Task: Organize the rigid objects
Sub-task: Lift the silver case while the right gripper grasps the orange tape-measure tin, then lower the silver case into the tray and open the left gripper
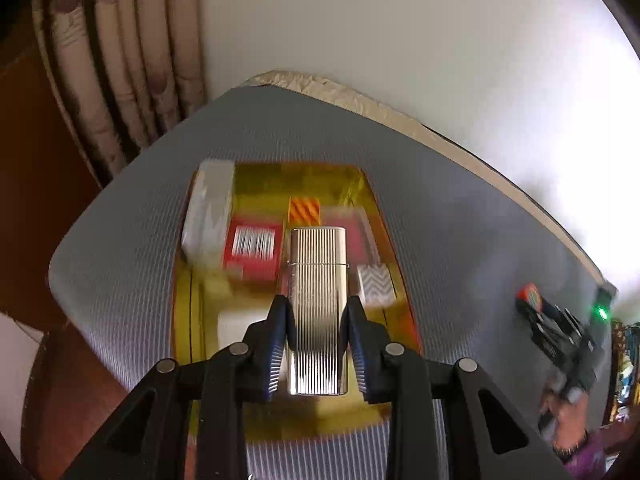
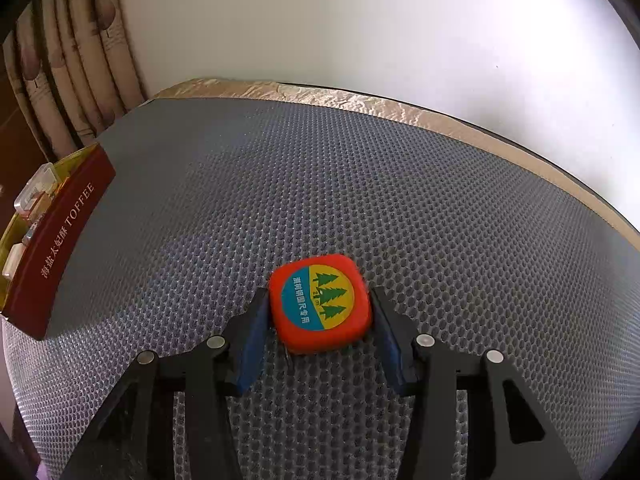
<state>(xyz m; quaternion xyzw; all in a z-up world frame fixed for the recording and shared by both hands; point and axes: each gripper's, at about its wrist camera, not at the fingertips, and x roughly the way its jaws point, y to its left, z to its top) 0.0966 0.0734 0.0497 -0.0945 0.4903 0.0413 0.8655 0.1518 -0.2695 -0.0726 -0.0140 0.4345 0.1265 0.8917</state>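
Observation:
My left gripper (image 1: pixel 317 308) is shut on a ribbed silver lighter (image 1: pixel 317 280) and holds it over a yellow-lined box (image 1: pixel 184 320). The box holds a white case (image 1: pixel 210 208), a red pack with a barcode (image 1: pixel 254 246), an orange striped piece (image 1: pixel 305 210) and a grey zigzag piece (image 1: pixel 374 284). My right gripper (image 2: pixel 318 304) has its fingers around a red tape measure (image 2: pixel 320 304) with a tree label, which rests on the grey mesh mat (image 2: pixel 360 184); the pads are at its sides. The right gripper also shows in the left wrist view (image 1: pixel 556 320).
The box shows from the side in the right wrist view, with a dark red wall (image 2: pixel 56 248) marked TOFFEE, at the mat's left edge. A beige table edge (image 2: pixel 360 100) and white wall lie behind. Curtains (image 1: pixel 132 60) hang at the left.

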